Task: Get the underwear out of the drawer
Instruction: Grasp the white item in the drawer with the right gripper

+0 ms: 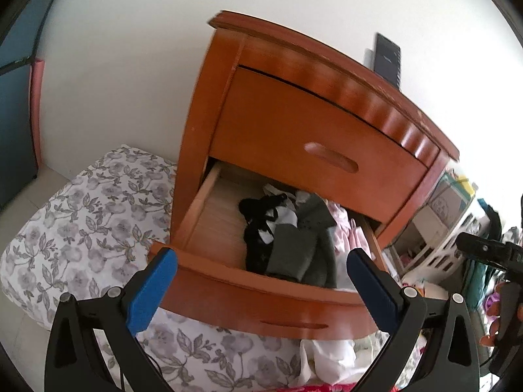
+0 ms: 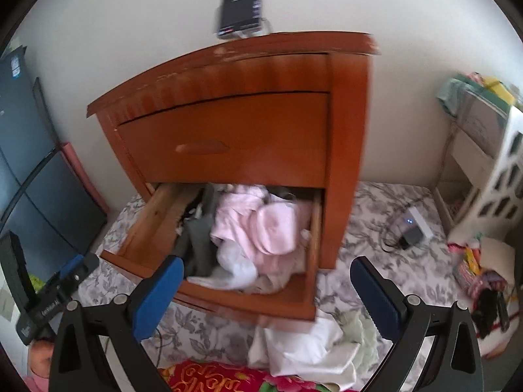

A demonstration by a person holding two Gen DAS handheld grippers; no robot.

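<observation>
A: What carries it all?

B: A flowered sheet [image 2: 369, 219] spread flat under everything; whether it covers a bed or a mat I cannot tell. The wooden nightstand [image 2: 235, 130] stands right on it, against the white wall.

A: And lying on the sheet?

B: In front of the nightstand, a heap of white cloth [image 2: 304, 349] with a pale green piece [image 2: 359, 333] beside it, both just below the open bottom drawer [image 2: 248, 297]. Nearer the camera, a red flowered blanket [image 2: 222, 379]. To the right of the nightstand, a small white box [image 2: 420, 220] with a dark adapter [image 2: 410, 236] and its cable, touching each other

A: On top of the nightstand?

B: A dark phone [image 2: 242, 3], propped upright
</observation>
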